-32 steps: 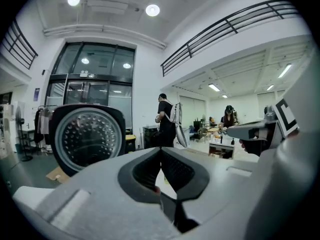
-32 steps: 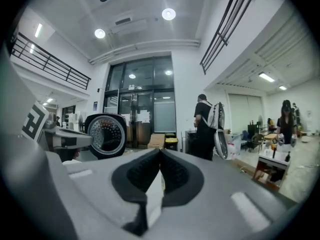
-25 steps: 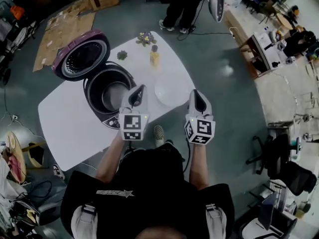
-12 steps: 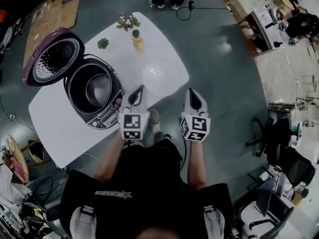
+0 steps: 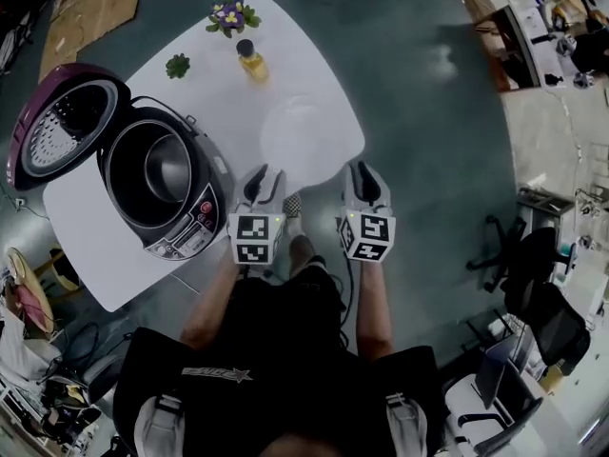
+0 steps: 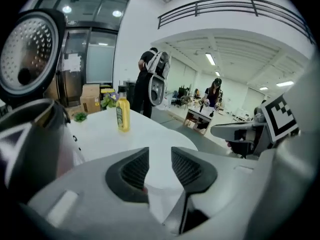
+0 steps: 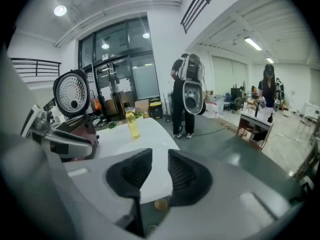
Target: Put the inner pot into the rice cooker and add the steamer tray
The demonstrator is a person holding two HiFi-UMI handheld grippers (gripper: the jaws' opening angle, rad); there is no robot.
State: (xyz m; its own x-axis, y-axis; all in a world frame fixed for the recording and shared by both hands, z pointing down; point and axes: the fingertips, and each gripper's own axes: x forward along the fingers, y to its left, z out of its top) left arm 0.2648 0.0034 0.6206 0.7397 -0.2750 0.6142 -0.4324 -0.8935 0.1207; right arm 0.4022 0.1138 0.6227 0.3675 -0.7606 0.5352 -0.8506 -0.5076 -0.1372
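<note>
My left gripper [image 5: 263,173] and my right gripper [image 5: 361,170] hung side by side over my lap, just short of the near edge of the white table [image 5: 103,255], with my checkered shoe [image 5: 295,204] showing on the floor between them. Both had just been opening: the left gripper view showed its two dark ribbed pads spread with a clear gap and only tabletop behind them, and the right gripper view showed the same, pads apart with nothing between.

Just beyond the tips lay the steamer tray [image 5: 296,136], a pale, translucent round dish resting flat near the table's right edge, touched by neither gripper. To its left, ahead of my left gripper, stood the rice cooker [image 5: 195,225] with its control panel facing me. Its purple lid [image 5: 59,125] was swung fully back, the perforated inner plate showing. The inner pot [image 5: 167,167] seemed to sit already in the cooker's body, dark-walled with a grey bottom, though I could not be sure it was not the bare well.

Farther back on the table stood a yellow bottle [image 5: 251,63] with a dark cap, upright, then a small green plant [image 5: 177,65] to its left, and at the far corner a pot of purple and yellow flowers [image 5: 229,14]. Past the table, a person [image 7: 187,91] stood on the grey floor.
</note>
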